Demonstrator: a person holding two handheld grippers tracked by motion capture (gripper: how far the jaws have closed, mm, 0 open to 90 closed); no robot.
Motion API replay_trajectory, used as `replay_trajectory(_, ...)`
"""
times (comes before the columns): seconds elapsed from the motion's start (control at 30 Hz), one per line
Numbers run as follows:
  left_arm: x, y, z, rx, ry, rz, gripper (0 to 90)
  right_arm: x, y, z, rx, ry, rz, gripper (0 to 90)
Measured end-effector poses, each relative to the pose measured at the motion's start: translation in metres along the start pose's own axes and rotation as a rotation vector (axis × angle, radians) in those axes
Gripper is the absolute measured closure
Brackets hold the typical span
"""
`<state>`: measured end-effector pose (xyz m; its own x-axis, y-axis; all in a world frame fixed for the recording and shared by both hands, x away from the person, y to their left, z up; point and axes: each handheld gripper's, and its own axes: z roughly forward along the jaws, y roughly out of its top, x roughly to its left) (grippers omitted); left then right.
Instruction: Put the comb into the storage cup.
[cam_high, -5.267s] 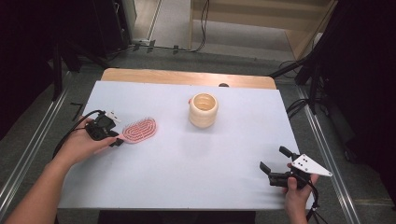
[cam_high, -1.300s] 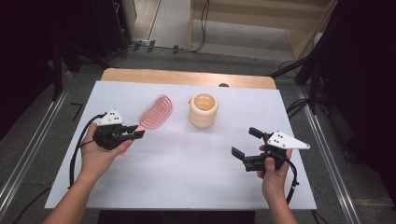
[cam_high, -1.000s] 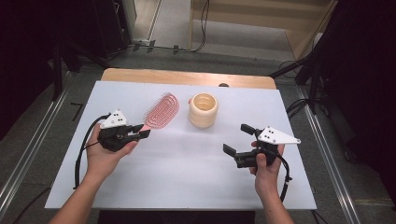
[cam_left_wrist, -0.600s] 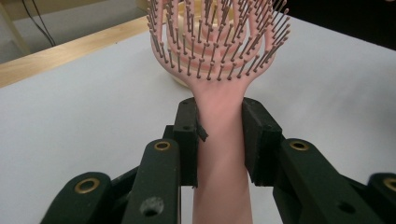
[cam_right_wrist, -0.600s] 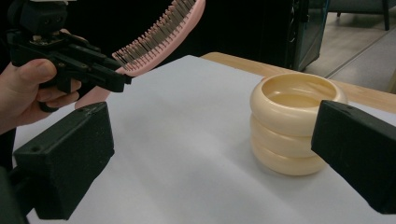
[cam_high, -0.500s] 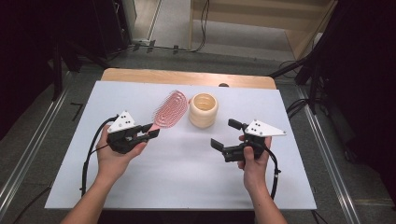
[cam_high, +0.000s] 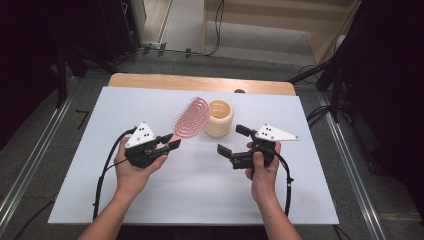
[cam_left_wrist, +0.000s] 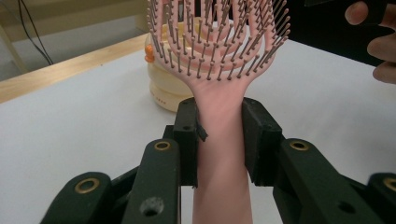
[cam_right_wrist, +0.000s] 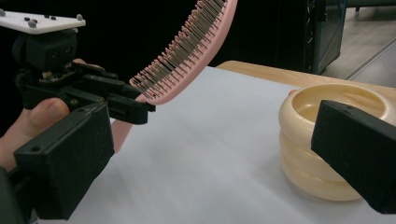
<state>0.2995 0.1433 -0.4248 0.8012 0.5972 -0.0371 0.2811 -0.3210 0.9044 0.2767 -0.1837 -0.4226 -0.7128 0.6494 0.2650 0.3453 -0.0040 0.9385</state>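
Beside cup (cam_high: 218, 117), left gripper (cam_high: 167, 142) clamping hairbrush (cam_high: 191, 115)

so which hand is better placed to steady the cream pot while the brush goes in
Right, probably. The right tongs are open and empty beside the cream ribbed plastic pot, while the left tongs are shut on the pink vented plastic hairbrush handle.

A cream holder (cam_high: 219, 118) stands on the white table (cam_high: 200, 195).
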Motion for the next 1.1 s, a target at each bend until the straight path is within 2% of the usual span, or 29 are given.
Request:
replay_trajectory(0.2,-0.01,0.001,0.008,-0.022,-0.018,0.001,70.3,0.004,0.004,0.007,-0.017,0.01,0.028,0.0)
replay_trajectory(0.57,-0.024,0.001,0.018,-0.064,-0.017,0.003,70.3,0.012,0.011,0.018,-0.024,0.02,0.048,0.0)
replay_trajectory(0.7,-0.029,0.001,0.02,-0.082,-0.015,0.005,70.3,0.013,0.013,0.022,-0.032,0.045,0.094,0.0)
replay_trajectory(1.03,-0.037,0.001,0.024,-0.11,-0.008,0.009,70.3,0.015,0.016,0.031,-0.033,0.025,0.146,0.0)
replay_trajectory(1.1,-0.039,0.002,0.025,-0.116,-0.007,0.008,70.3,0.015,0.017,0.031,-0.045,0.011,0.165,4.2)
